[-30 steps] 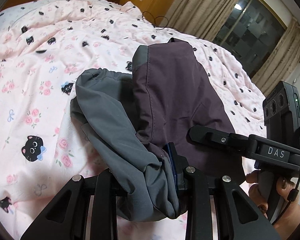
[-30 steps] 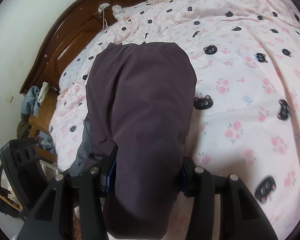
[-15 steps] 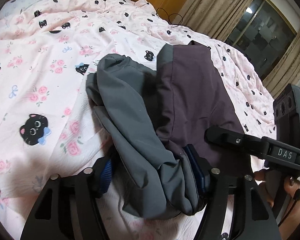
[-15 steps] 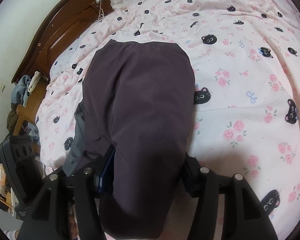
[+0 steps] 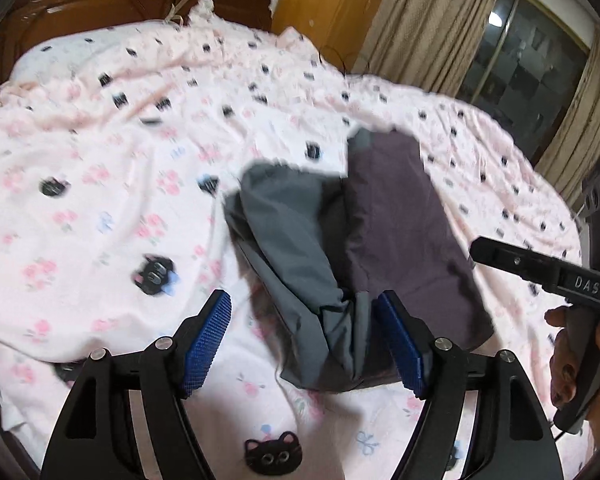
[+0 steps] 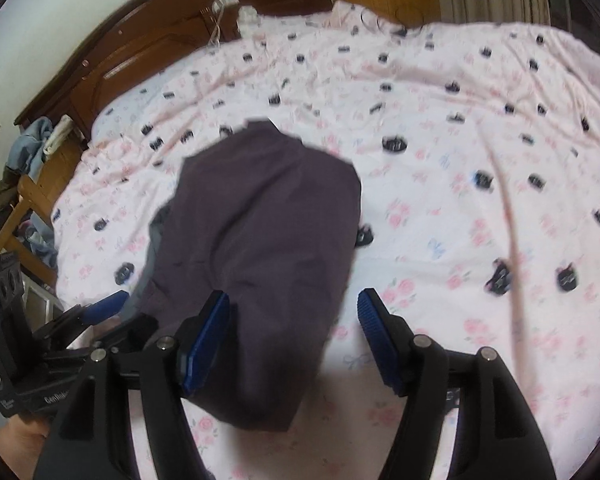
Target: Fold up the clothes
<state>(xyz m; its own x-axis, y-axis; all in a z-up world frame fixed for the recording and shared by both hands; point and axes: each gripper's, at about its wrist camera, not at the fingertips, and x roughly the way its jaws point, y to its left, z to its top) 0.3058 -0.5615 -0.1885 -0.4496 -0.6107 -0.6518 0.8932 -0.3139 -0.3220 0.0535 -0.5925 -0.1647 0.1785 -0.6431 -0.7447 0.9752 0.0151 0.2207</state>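
While your left tool (image 5: 304,336) spreads its jaws, the grey edge of the garment (image 5: 300,248) sits between them: the fabric lies against the blue pad (image 5: 400,344) at 3 o'clock, while the pad at 9 o'clock stands clear of it. Nothing is pinched. From that tool the garment runs toward 12 o'clock, a grey fold on the left and a dark purple panel (image 5: 400,216) on the right, lying bunched on the bed (image 5: 100,184).

Your right tool (image 6: 294,328) is also opening. The purple panel (image 6: 268,240) fills the gap from its left pad (image 6: 206,344) toward the middle; the right pad (image 6: 374,332) is apart from the cloth, with bare sheet showing beside it. The fabric is loose here too.

In the left wrist view, your right tool (image 5: 540,272) reaches in at 3 o'clock, with your hand (image 5: 572,364) on its handle. In the right wrist view, your left tool (image 6: 104,304) shows at 8 o'clock.

Beyond the garment the pink sheet with black cats spreads all round. The wooden headboard (image 6: 140,48) stands at 11 o'clock and curtains (image 5: 432,28) hang at 1 o'clock.
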